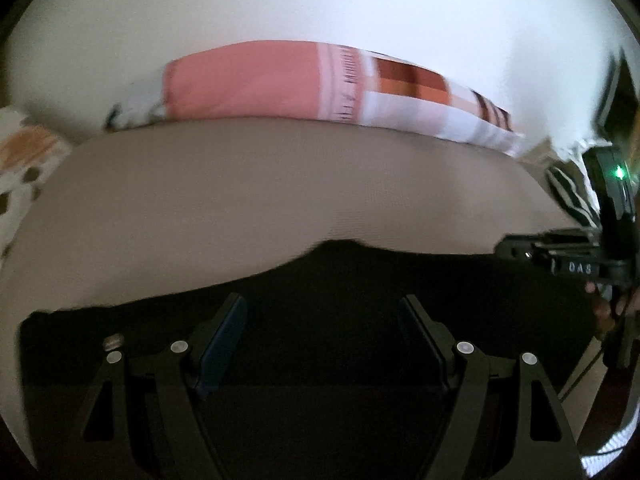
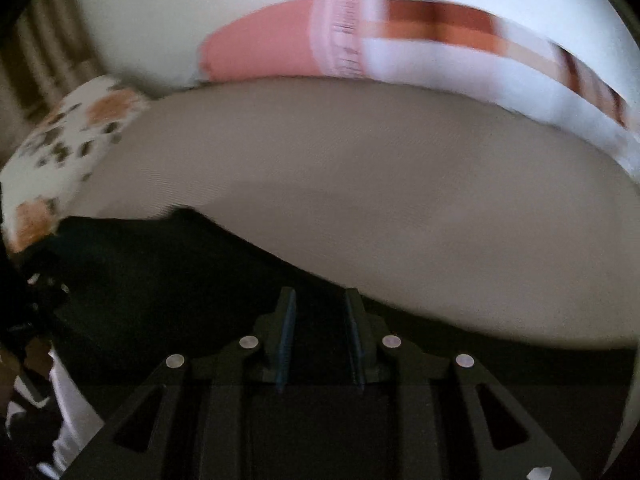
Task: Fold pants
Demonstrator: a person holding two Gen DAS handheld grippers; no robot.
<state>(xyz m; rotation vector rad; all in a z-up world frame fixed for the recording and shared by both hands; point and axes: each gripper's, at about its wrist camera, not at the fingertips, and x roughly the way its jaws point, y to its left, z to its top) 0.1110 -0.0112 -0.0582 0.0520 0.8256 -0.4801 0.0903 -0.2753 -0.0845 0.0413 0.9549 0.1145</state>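
The black pants lie flat on a beige bed sheet, spread across the near part of both views. My left gripper is wide open, its fingers just above the dark cloth with nothing between them. My right gripper is partly open with a narrow gap, hovering over the pants' far edge near the sheet; nothing is clearly pinched between its pads. The right gripper's body also shows at the right edge of the left wrist view.
A pink and checked pillow lies along the far side of the bed against a white wall. A white cushion with orange and brown spots sits at the left. A striped cloth is at the right.
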